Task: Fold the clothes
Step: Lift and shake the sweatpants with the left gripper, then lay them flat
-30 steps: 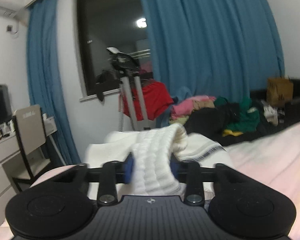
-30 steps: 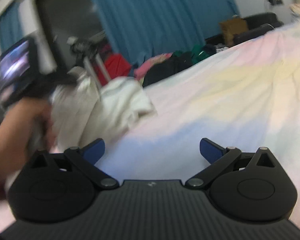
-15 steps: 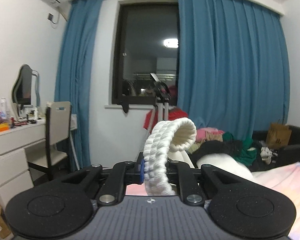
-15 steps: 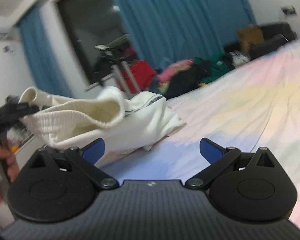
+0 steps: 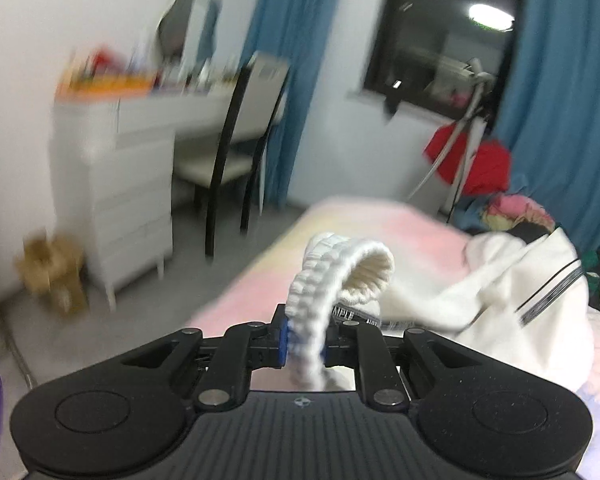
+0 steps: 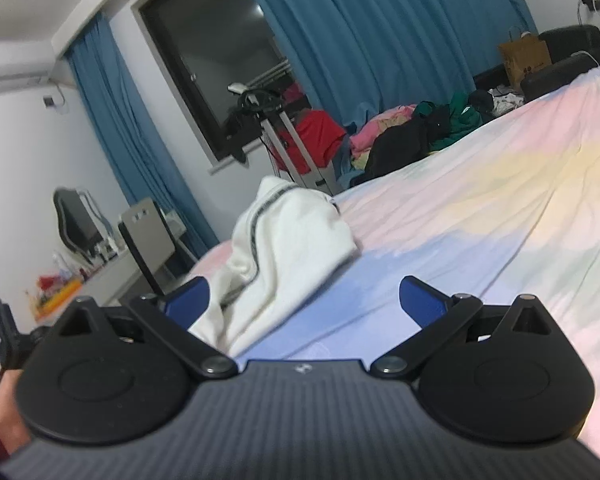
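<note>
White sweater [image 6: 292, 236] lies heaped on the bed [image 6: 500, 208] – its ribbed cuff [image 5: 332, 280] pinched tight in the left gripper [image 5: 304, 346], while the right gripper [image 6: 304, 304] gapes wide, empty, just beside the heap.

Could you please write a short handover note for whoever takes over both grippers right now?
Left gripper: shut on the ribbed cuff of the white garment; its jaws have just been opening slightly, cuff between them.
Right gripper: open, holding nothing, low over the bed, with the garment's near edge lying between its fingers.
Garment: bunched in a heap on the bed's pastel sheet, one end lifted by the left gripper.
Done: one end picked up.
Left: spread it flat, fold it. A pile of other clothes lies beyond the bed.
</note>
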{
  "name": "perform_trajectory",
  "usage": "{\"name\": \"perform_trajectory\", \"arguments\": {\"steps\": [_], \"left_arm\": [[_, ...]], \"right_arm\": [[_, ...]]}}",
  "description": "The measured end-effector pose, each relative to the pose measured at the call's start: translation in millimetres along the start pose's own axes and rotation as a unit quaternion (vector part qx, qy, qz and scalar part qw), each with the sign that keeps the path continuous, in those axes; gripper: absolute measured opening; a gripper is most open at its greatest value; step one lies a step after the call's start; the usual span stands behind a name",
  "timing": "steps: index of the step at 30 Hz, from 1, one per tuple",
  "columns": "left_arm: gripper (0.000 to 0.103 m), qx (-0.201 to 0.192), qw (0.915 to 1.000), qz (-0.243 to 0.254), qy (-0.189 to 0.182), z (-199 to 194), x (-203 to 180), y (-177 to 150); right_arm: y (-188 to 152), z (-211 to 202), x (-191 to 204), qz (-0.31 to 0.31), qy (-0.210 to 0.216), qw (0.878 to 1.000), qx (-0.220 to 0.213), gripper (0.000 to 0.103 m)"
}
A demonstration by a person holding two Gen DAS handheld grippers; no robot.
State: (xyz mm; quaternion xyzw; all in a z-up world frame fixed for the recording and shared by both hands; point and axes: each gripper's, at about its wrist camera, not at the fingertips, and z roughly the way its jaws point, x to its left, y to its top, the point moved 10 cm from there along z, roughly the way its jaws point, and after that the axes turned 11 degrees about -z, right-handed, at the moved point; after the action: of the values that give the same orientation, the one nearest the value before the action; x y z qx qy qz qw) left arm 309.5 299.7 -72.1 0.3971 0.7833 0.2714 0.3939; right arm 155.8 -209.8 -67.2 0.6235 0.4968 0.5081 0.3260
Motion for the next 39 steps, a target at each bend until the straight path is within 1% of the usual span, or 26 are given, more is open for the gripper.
{"name": "perform_trajectory", "arguments": {"steps": [1,3,4,6,8,9,10,11,13,14,15,16,18,21,23,24,26,27,28,30,32,33,34,36,37,39], "left_arm": [[0.019,0.012,0.9996,-0.025,-0.01,1.5,15.1,-2.9],[0.023,0.021,0.9981,-0.047,-0.034,-5.5,34.0,-2.8],[0.025,0.022,0.9979,-0.044,-0.042,-13.3,41.9,-5.6],[0.035,0.019,0.9988,-0.01,-0.044,-25.1,45.2,-4.0],[0.059,0.014,0.9987,0.026,-0.042,-38.7,42.6,-5.2],[0.065,0.006,0.9983,0.04,-0.041,-49.6,33.1,-10.9],[0.076,-0.003,0.9977,0.054,-0.041,-61.2,22.2,-17.2],[0.082,-0.01,0.9963,0.072,-0.047,-71.4,6.4,-23.8],[0.082,-0.021,0.9929,0.103,-0.056,-74.1,-31.8,-33.8],[0.085,-0.028,0.9911,0.115,-0.062,-72.4,-50.4,-37.5],[0.087,-0.029,0.9884,0.127,-0.078,-71.3,-68.1,-43.9],[0.09,-0.023,0.9851,0.142,-0.094,-59.8,-92.1,-52.0],[0.09,-0.009,0.9781,0.173,-0.115,-39.5,-135.2,-72.4],[0.09,0.024,0.9703,0.21,-0.118,-0.4,-180.7,-108.1],[0.087,0.043,0.9691,0.22,-0.104,36.0,-205.4,-122.6],[0.086,0.053,0.9698,0.223,-0.085,53.3,-210.5,-126.2],[0.07,0.075,0.9706,0.225,-0.039,86.1,-216.7,-131.7],[0.068,0.084,0.971,0.222,-0.025,96.1,-219.6,-134.5],[0.067,0.087,0.9711,0.221,-0.02,102.2,-222.1,-135.1],[0.056,0.078,0.9705,0.228,-0.013,105.5,-226.6,-134.4],[0.029,0.071,0.9682,0.24,-0.001,105.3,-232.0,-134.6],[0.024,0.067,0.968,0.242,0.001,106.4,-235.6,-132.8],[0.016,0.063,0.968,0.243,0.001,107.8,-239.4,-130.6],[0.012,0.057,0.9679,0.245,-0.005,101.3,-241.8,-124.2],[0.012,0.051,0.9666,0.251,-0.011,88.5,-241.4,-122.7],[0.011,0.032,0.9601,0.277,-0.027,61.1,-242.2,-122.8]], "right_arm": [[0.3,0.2,-1.0,-0.005,-0.002,1.0,0.0,0.103],[1.5,1.4,-3.5,-0.008,-0.003,1.0,0.001,0.103],[1.5,3.0,-4.7,-0.004,-0.001,1.0,0.002,0.103],[1.5,6.3,-7.0,0.005,0.004,1.0,0.005,0.103],[-0.1,12.3,-9.1,0.012,0.006,1.0,0.011,0.103],[-1.5,16.4,-10.4,0.015,0.007,1.0,0.014,0.103],[-2.9,20.6,-11.7,0.017,0.007,1.0,0.017,0.103],[-4.3,25.7,-12.6,0.018,0.007,1.0,0.022,0.103],[-8.1,36.0,-15.2,0.02,0.005,0.999,0.032,0.103],[-10.6,41.3,-16.6,0.02,0.004,0.999,0.036,0.103],[-13.4,46.7,-17.0,0.018,0.003,0.999,0.041,0.103],[-16.2,52.0,-17.5,0.017,0.003,0.999,0.046,0.103],[-21.9,62.3,-17.9,0.01,0.001,0.998,0.057,0.103],[-29.4,72.8,-20.0,0.006,0.003,0.998,0.066,0.103],[-33.3,78.0,-21.4,0.005,0.007,0.997,0.071,0.103],[-35.2,80.6,-22.1,0.005,0.009,0.997,0.074,0.103],[-37.3,84.6,-24.6,0.0,0.009,0.997,0.076,0.103],[-38.3,87.2,-26.2,-0.004,0.006,0.997,0.076,0.103],[-40.1,90.1,-27.6,-0.007,0.004,0.997,0.077,0.103],[-44.5,96.4,-30.5,-0.001,0.003,0.996,0.085,0.103],[-46.8,101.4,-31.0,0.019,0.012,0.996,0.089,0.103],[-47.5,102.5,-31.1,0.021,0.013,0.996,0.088,0.103],[-48.4,103.4,-31.4,0.017,0.01,0.996,0.086,0.103],[-49.5,104.6,-30.4,0.006,0.007,0.996,0.084,0.103],[-49.6,104.6,-30.6,0.007,0.007,0.996,0.085,0.103],[-47.2,101.5,-29.5,0.015,0.013,0.996,0.082,0.103]]}}
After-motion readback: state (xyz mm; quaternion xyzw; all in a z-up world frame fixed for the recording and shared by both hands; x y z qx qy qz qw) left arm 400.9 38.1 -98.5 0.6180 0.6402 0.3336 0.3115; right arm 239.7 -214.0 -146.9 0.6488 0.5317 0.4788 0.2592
